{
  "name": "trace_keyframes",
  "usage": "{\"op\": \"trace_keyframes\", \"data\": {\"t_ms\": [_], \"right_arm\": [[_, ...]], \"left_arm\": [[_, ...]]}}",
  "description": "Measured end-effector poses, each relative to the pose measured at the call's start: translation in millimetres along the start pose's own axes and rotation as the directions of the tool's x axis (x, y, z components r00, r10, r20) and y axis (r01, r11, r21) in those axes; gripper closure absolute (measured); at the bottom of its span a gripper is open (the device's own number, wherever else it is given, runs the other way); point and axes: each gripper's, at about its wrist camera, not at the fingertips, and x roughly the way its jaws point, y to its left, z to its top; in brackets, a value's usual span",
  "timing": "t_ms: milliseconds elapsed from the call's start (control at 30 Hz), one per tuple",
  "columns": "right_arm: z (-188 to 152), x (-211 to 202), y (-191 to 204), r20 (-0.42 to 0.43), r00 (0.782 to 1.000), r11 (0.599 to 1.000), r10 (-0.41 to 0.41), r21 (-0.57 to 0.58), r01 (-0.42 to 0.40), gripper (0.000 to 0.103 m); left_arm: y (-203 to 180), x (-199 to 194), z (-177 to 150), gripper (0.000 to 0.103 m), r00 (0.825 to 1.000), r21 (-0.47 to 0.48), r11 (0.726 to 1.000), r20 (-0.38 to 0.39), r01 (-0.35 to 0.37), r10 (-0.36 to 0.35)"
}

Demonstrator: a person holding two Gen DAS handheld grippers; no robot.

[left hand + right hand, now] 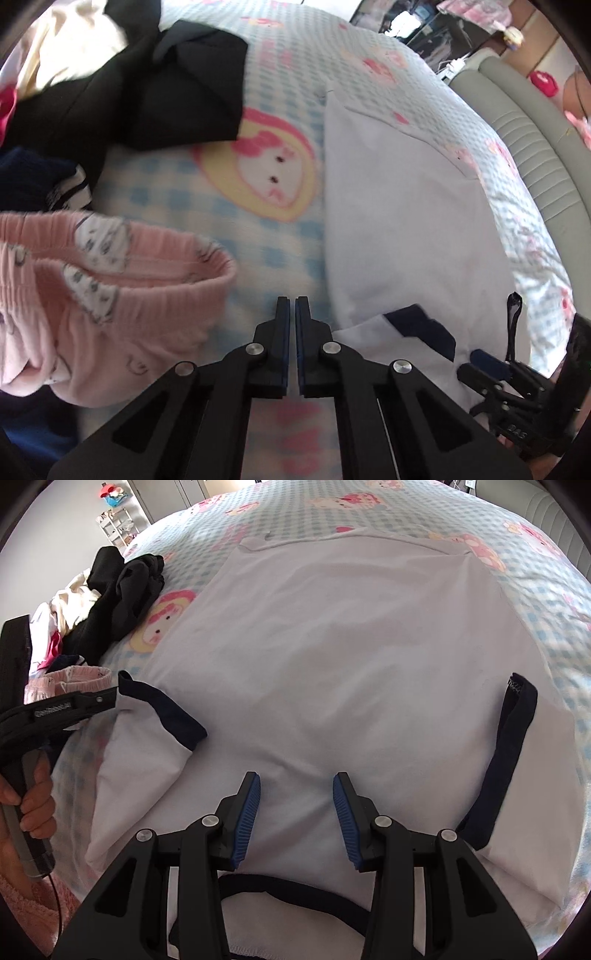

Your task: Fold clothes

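White T-shirt [332,657] with navy trim lies spread flat on a bed, between two handheld grippers.

The left gripper [291,301] has its jaws pressed together with nothing between them, over the blue checked cartoon bedsheet [177,195] beside the shirt's left sleeve [147,738]. The right gripper [296,779] hovers above the shirt near its navy collar [295,886], jaws spread and holding nothing. Small lettering on each gripper body is too blurred to read. Pink shorts [110,295] and black clothing [166,85] lie at left.
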Motion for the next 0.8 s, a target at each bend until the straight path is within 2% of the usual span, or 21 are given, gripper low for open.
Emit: {"op": "trace_keyframes", "data": {"t_ms": [67, 133, 233, 267, 333, 433, 500, 533, 667, 767, 800], "right_arm": [[-1, -8, 1, 0.025, 0.999, 1.000, 0.027, 0.008, -0.027, 0.061], [0, -19, 2, 0.062, 0.993, 0.995, 0.097, 0.016, -0.098, 0.061], [4, -26, 8, 0.087, 0.972, 0.976, 0.217, 0.003, -0.218, 0.061], [6, -25, 13, 0.079, 0.969, 0.972, 0.236, -0.005, -0.236, 0.061], [7, -17, 22, 0.056, 0.973, 0.974, 0.225, -0.023, -0.224, 0.061], [3, -1, 31, 0.008, 0.982, 0.979, 0.191, -0.069, -0.190, 0.061], [1, 3, 26, -0.006, 0.991, 0.989, 0.130, -0.071, -0.130, 0.073], [0, 3, 24, -0.010, 0.994, 0.992, 0.109, -0.071, -0.109, 0.073], [-6, -24, 22, 0.052, 0.977, 0.977, 0.207, -0.059, -0.204, 0.064], [-16, -29, 36, 0.037, 0.952, 0.949, 0.305, -0.092, -0.300, 0.062], [-21, -26, 43, 0.016, 0.950, 0.945, 0.313, -0.102, -0.310, 0.062]], "left_arm": [[2, -17, -7, 0.099, 0.997, 0.007, 0.998, 0.045, 0.058, -0.059], [-9, -35, -13, 0.099, 0.990, 0.045, 0.995, 0.103, 0.091, -0.095], [-25, -46, -30, 0.098, 0.969, 0.094, 0.972, 0.102, 0.217, -0.226], [-30, -41, -35, 0.098, 0.972, 0.110, 0.971, 0.082, 0.210, -0.220], [-41, -28, -44, 0.098, 0.979, 0.139, 0.971, 0.040, 0.193, -0.200], [-38, -2, -54, 0.098, 0.995, 0.116, 0.989, -0.050, 0.094, -0.089], [-32, -12, -58, 0.097, 0.994, 0.099, 0.989, -0.034, 0.108, -0.105], [-29, -18, -59, 0.097, 0.993, 0.091, 0.989, -0.026, 0.115, -0.113], [-23, -45, -75, 0.091, 0.981, 0.070, 0.978, 0.001, 0.196, -0.197], [-32, -39, -92, 0.089, 0.977, 0.088, 0.973, -0.041, 0.213, -0.210], [-35, -37, -97, 0.089, 0.977, 0.095, 0.973, -0.056, 0.213, -0.208]]}}
